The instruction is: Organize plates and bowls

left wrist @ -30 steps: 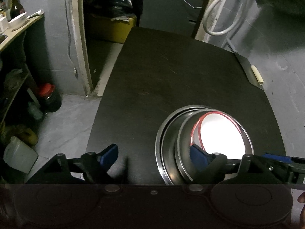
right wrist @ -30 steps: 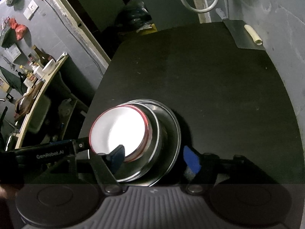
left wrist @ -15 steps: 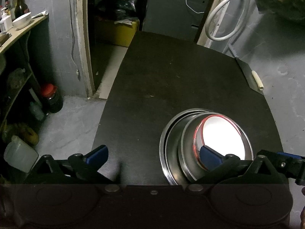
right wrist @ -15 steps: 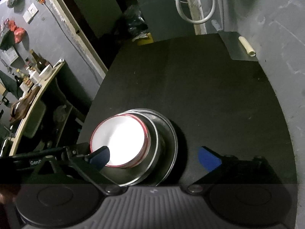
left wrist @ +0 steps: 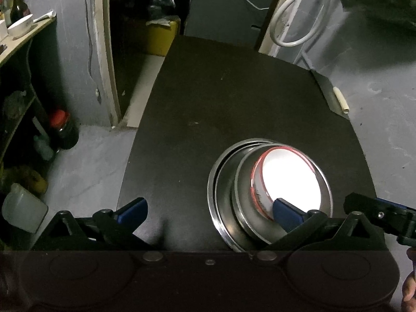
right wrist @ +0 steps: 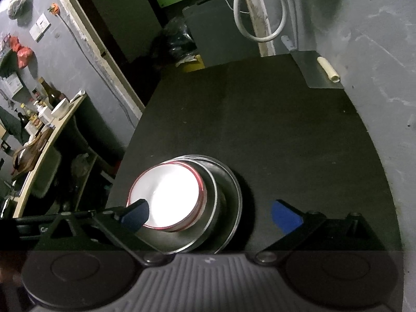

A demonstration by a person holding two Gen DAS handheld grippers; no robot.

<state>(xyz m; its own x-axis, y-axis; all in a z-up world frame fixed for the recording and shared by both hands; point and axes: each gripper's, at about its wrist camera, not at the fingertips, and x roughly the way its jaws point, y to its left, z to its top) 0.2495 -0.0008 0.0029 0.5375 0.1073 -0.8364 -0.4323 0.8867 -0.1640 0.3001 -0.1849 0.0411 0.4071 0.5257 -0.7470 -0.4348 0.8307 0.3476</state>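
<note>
- Left wrist view: the left gripper is seen with its fingers spread wide and nothing pinched; the desk shows bare between them.
- A nested stack is found at about 4 o'clock in that view, near the front edge of the desk: a white red-rimmed bowl is seated in a steel bowl, which is carried by a wider steel plate.
- Largest-at-the-bottom nesting is judged to be deliberate, so that the pile takes little room and stays steady.
- All three pieces are set mouth-up; being round, no long axis can be named, and the stack's axis is upright, though the inner pieces appear seated slightly off-centre toward 3 o'clock.
- Right wrist view: the right gripper is likewise seen spread and empty, with the stack at 7 o'clock, partly behind its left finger.
- Organizing is judged nearly or fully done, since no loose dishes are visible on the desk.
</note>
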